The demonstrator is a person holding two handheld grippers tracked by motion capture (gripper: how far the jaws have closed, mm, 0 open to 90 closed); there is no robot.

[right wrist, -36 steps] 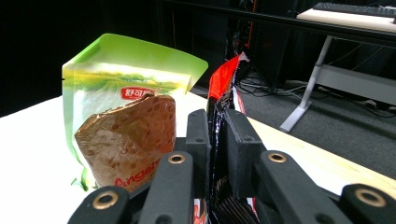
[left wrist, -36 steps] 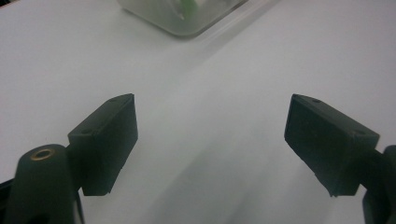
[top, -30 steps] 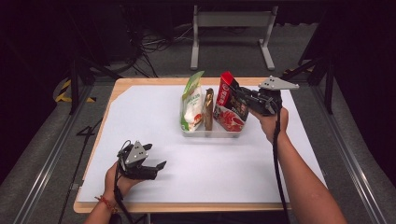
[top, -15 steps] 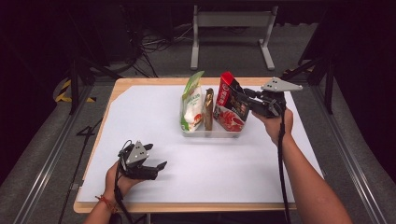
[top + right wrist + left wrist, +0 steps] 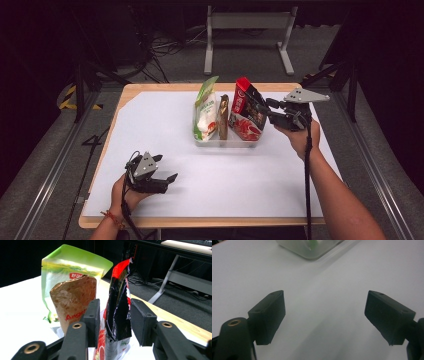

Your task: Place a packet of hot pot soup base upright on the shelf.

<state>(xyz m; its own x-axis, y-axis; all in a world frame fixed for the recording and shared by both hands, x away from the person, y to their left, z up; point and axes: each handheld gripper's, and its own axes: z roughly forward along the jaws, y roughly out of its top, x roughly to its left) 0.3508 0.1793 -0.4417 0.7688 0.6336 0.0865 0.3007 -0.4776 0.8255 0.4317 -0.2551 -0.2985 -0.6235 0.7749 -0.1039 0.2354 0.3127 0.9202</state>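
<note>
A clear plastic bin point(image 5: 220, 141) on the white table holds three upright pouches: a green one point(image 5: 206, 107), a brown one point(image 5: 223, 117) and a red one point(image 5: 246, 112). My right gripper point(image 5: 262, 107) reaches in from the right at the red pouch's top. In the right gripper view the red pouch point(image 5: 120, 305) stands between my jaws point(image 5: 115, 302), which have just been opening. A gap shows at the right pad, so the pouch is free, with the brown pouch point(image 5: 72, 297) and green pouch point(image 5: 72, 267) behind it. My left gripper point(image 5: 167, 168) rests open near the front left, nothing between its jaws point(image 5: 325, 293).
The white sheet point(image 5: 150, 125) covers most of the wooden table point(image 5: 165, 86). A corner of the bin point(image 5: 312, 251) lies ahead of the left gripper. A metal stand point(image 5: 247, 22) and cables sit on the floor beyond the far edge.
The right gripper's jaws have spread apart around the red pouch's top and the hand has eased slightly right. The left hand has not moved.
</note>
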